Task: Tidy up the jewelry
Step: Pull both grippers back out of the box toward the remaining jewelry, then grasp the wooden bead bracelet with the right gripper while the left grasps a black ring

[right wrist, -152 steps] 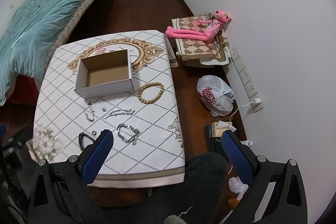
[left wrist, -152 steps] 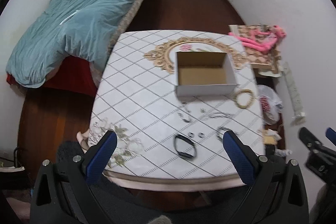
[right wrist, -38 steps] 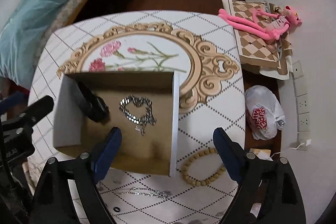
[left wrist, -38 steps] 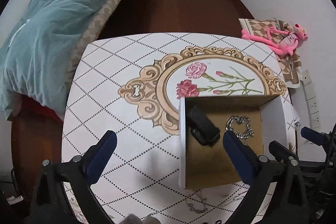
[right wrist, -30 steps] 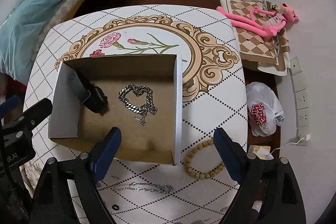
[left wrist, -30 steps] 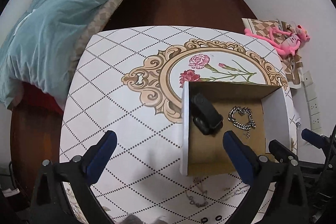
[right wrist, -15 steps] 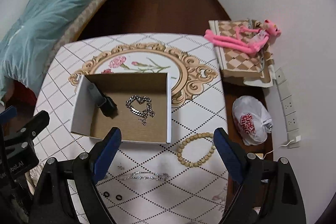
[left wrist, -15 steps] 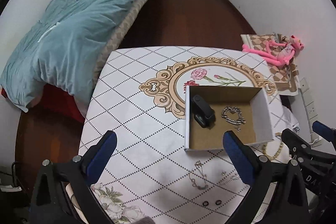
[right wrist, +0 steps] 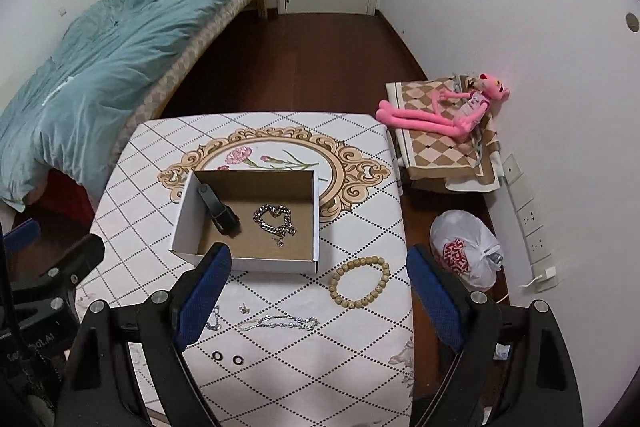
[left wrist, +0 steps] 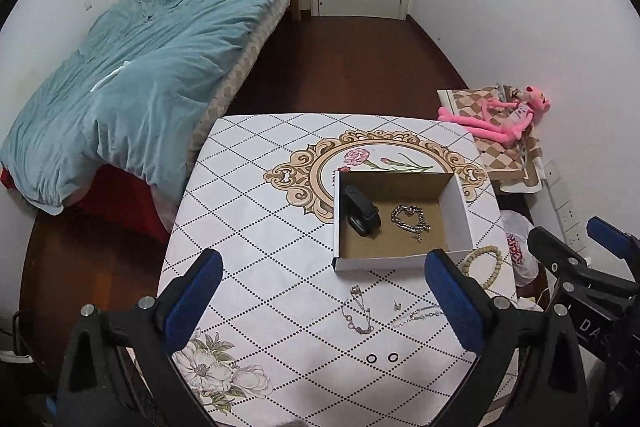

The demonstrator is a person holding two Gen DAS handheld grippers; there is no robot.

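Both grippers have pulled back and up from the cardboard box point(right wrist: 256, 259). Left gripper point(left wrist: 320, 301) and right gripper point(right wrist: 316, 293) hover spread wide, grasping nothing. Inside the box lie a black band point(right wrist: 219, 211) and silver chain bracelet point(right wrist: 276, 219). Beside it on the desk point(right wrist: 352, 367) rests a beaded bracelet point(right wrist: 359, 281).

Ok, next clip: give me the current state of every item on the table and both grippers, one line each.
Box: open, upright, no lid.
Black band: in the box, at its left wall.
Silver chain bracelet: in the box, coiled.
Bead bracelet: on the table, outside the box.
Thin chain: on the table, stretched out.
Two small black rings: on the table, side by side.
Left gripper: open, empty.
Right gripper: open, empty.
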